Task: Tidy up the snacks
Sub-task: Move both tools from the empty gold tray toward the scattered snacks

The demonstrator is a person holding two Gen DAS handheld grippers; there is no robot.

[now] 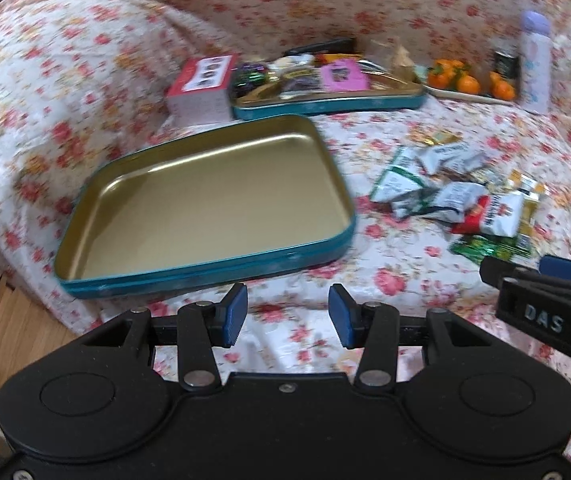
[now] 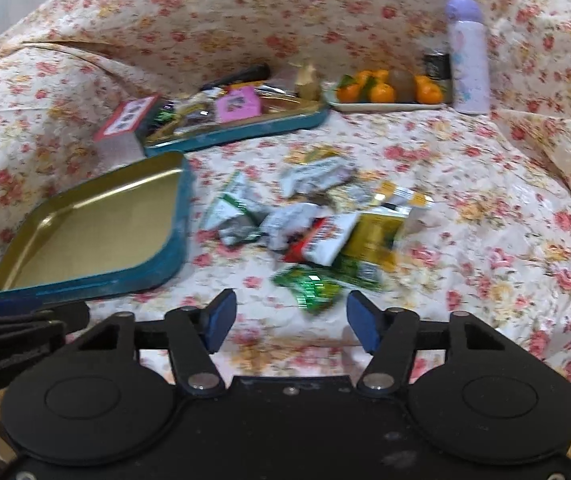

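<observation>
An empty teal tin with a gold inside lies on the floral cloth; it also shows in the right wrist view. A pile of loose snack packets lies to its right, also seen in the right wrist view. A green packet is the nearest. My left gripper is open and empty, just in front of the tin. My right gripper is open and empty, just short of the green packet. A second teal tin at the back holds several snacks.
A red and white box stands left of the back tin. A tray of oranges and a purple bottle stand at the back right. The cloth rises into folds all round. Wooden floor shows at the lower left.
</observation>
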